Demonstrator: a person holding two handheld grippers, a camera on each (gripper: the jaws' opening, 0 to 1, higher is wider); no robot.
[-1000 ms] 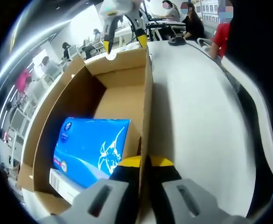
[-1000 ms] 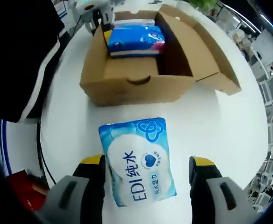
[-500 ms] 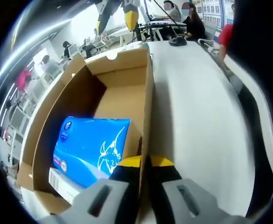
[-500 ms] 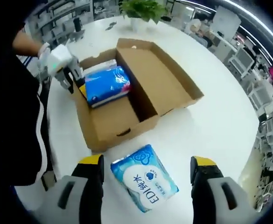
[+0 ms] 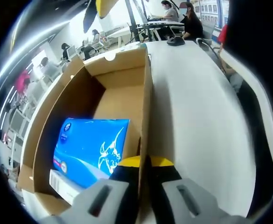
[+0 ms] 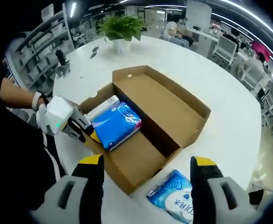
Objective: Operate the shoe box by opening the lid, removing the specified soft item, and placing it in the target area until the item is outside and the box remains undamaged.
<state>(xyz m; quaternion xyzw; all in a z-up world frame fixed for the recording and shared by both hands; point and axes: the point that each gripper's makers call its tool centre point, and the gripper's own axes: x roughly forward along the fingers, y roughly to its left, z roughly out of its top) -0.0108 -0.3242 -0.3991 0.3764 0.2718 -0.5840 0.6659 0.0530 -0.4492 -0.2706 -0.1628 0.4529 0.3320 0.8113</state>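
An open cardboard shoe box (image 6: pixel 169 112) sits on the white round table (image 6: pixel 229 116) with its lid folded flat. Inside it lies a bright blue tissue pack (image 6: pixel 115 126) (image 5: pixel 89 147) on top of a white pack (image 6: pixel 103 106). My left gripper (image 5: pixel 144 162) is shut on the box's side wall (image 5: pixel 146 107); in the right gripper view the left gripper (image 6: pixel 82 130) is held by a hand at the box's near corner. A light-blue soft pack (image 6: pixel 173 201) lies on the table outside the box. My right gripper (image 6: pixel 147 162) hangs open high above it, holding nothing.
A potted plant (image 6: pixel 122 29) stands at the table's far side. A dark mouse-like object (image 5: pixel 176 41) lies near the table's far edge. People sit at desks beyond the table. A dark sleeve (image 6: pixel 15 154) fills the left of the right gripper view.
The right gripper has lifted up and away from the light-blue pack, which stays on the table beside the box. The left gripper keeps its hold on the box wall.
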